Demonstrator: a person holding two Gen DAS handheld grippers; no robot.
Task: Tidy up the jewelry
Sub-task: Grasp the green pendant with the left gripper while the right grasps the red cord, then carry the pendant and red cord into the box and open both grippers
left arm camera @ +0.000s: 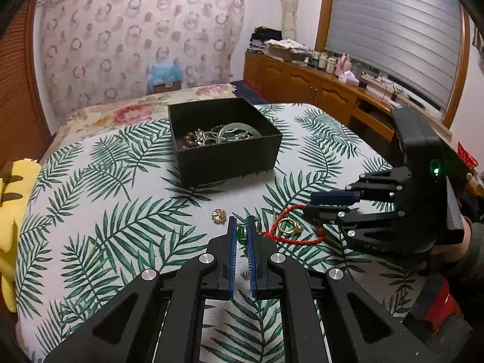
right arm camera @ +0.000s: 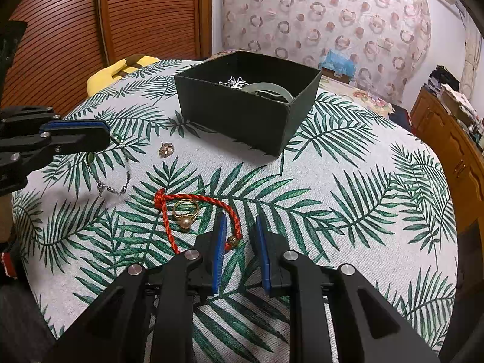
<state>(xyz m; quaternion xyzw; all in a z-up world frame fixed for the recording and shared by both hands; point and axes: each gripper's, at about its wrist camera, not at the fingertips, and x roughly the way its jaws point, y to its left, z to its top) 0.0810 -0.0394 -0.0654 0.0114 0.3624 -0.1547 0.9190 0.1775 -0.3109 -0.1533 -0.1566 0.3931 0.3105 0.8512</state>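
Note:
My left gripper [left arm camera: 241,230] is shut on a green bead [left arm camera: 241,233] of a thin silver chain. In the right wrist view the chain [right arm camera: 112,189] hangs from the left gripper [right arm camera: 106,135] down to the leaf-print cloth. A red cord [right arm camera: 196,197] lies in a loop around a gold pearl ring [right arm camera: 185,210]. My right gripper [right arm camera: 240,234] straddles the cord's gold-bead end; the bead rests against one pad and a gap shows beside it. A small flower charm [right arm camera: 166,148] lies loose. The black box [right arm camera: 242,121] behind holds a jade bangle [right arm camera: 272,89] and several other pieces.
The leaf-print cloth [left arm camera: 106,181] covers a raised surface that drops off on all sides. A yellow plush [left arm camera: 9,211] sits at its left edge. A wooden cabinet [left arm camera: 317,84] with clutter runs under the window on the right.

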